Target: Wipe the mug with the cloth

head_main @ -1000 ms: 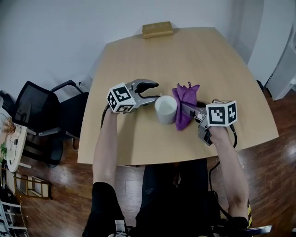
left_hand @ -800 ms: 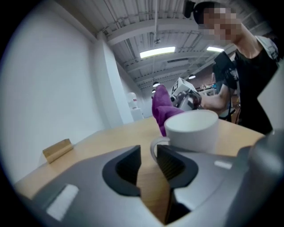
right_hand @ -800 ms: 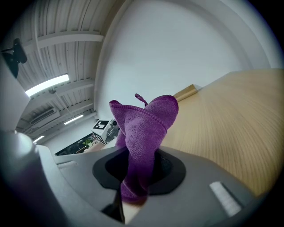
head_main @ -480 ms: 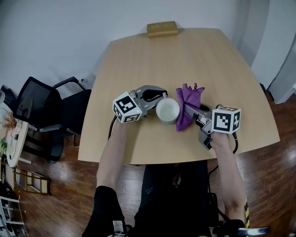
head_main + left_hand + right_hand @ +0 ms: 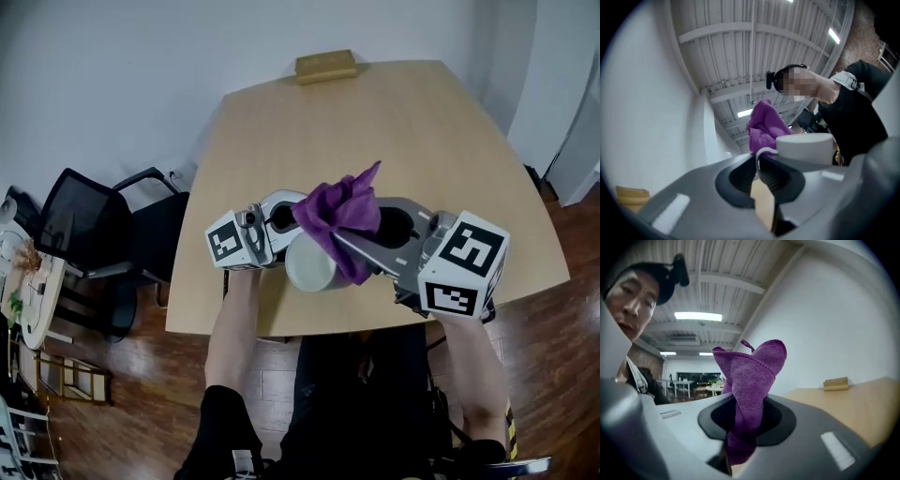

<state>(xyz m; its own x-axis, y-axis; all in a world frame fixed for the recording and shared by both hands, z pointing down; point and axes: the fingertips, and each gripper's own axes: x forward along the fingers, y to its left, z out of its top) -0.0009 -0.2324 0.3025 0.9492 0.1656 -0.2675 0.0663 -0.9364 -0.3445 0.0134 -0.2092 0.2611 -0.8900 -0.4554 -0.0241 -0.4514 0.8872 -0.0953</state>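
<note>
A white mug (image 5: pixel 307 266) hangs in the air above the wooden table (image 5: pixel 422 131). My left gripper (image 5: pixel 291 223) is shut on its thin handle (image 5: pixel 762 153), the jaws having just closed on it. In the left gripper view the mug body (image 5: pixel 806 148) sits right beyond the jaws. My right gripper (image 5: pixel 343 240) is shut on a purple cloth (image 5: pixel 341 212), which bunches up over the mug's upper side. In the right gripper view the cloth (image 5: pixel 751 373) fills the gap between the right gripper (image 5: pixel 743 423) jaws and hides the mug.
A tan box (image 5: pixel 325 66) lies at the table's far edge and also shows as the tan box (image 5: pixel 836 383) in the right gripper view. A black office chair (image 5: pixel 84 230) stands left of the table, on a dark wood floor (image 5: pixel 141 375).
The left jaws, open beside the mug a second ago, closed on its handle. Both grippers then rose off the table, lifting mug and cloth, and the cloth now lies against the mug.
</note>
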